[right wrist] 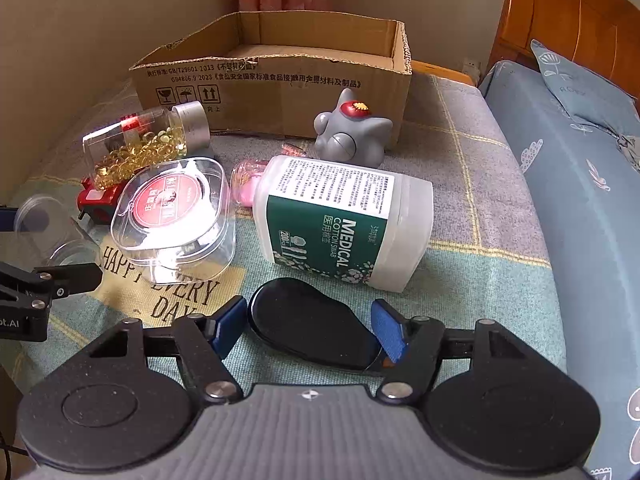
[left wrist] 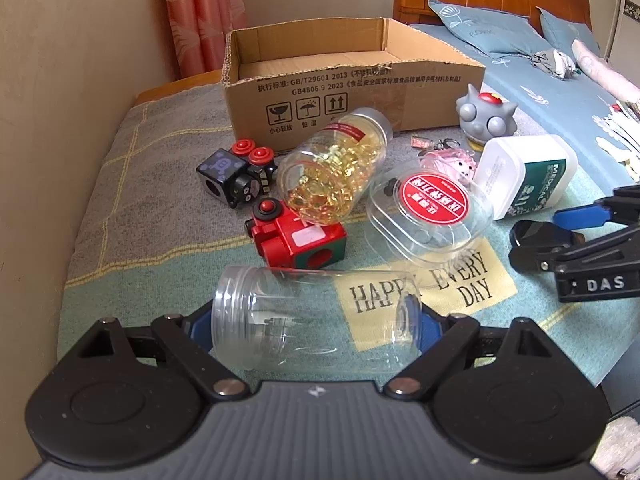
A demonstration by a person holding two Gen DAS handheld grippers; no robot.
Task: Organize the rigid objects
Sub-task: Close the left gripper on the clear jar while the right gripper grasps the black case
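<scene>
An open cardboard box (left wrist: 344, 80) stands at the back of the blanket; it also shows in the right wrist view (right wrist: 276, 80). My left gripper (left wrist: 316, 330) has its jaws on both ends of an empty clear jar (left wrist: 312, 320) lying on its side. My right gripper (right wrist: 308, 328) is open around a flat black oval case (right wrist: 316, 324); its right pad touches the case, the left pad stands apart. A capsule jar (left wrist: 336, 168), a clear tub with red label (left wrist: 432, 208), a white cotton-swab box (right wrist: 344, 224) and a grey toy (right wrist: 350, 128) lie between.
A red cube toy (left wrist: 296, 236) and a black cube toy (left wrist: 236, 172) lie left of the capsule jar. A pink keychain (left wrist: 452, 160) sits near the grey toy. A wall runs along the left. A blue bed with pillows (right wrist: 580, 168) is on the right.
</scene>
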